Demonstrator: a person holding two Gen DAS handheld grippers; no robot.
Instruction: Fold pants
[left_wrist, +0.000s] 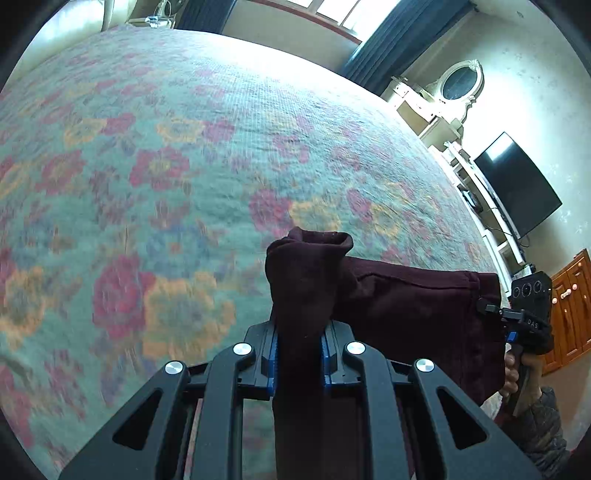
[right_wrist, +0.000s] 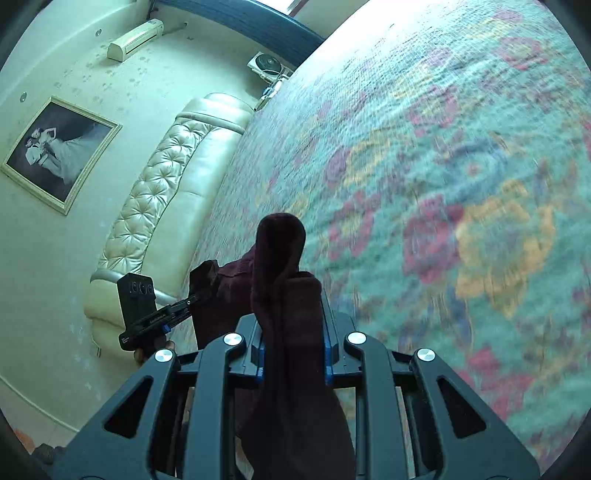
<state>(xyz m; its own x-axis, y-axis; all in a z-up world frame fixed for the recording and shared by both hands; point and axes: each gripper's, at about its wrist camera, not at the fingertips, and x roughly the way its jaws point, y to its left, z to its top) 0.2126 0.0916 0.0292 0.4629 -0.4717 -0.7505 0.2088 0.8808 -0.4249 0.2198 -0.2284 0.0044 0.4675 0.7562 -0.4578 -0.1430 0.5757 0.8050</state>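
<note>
On the left, the left gripper (left_wrist: 297, 354) is clenched on a bunched edge of the dark maroon fabric pants (left_wrist: 406, 310), which hang in the air above the floral green bedspread (left_wrist: 147, 166). The cloth stretches taut to the right, where the right gripper (right_wrist: 293, 354) is likewise clamped on another bunch of the same edge. To fold well, I judge both grippers should hold level, keep the span taut, and lower together onto the bed so the legs lie flat without wrinkles.

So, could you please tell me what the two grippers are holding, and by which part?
Both hold the dark red pants: left gripper and right gripper each pinch a bunched edge; which part cannot be told.
</note>
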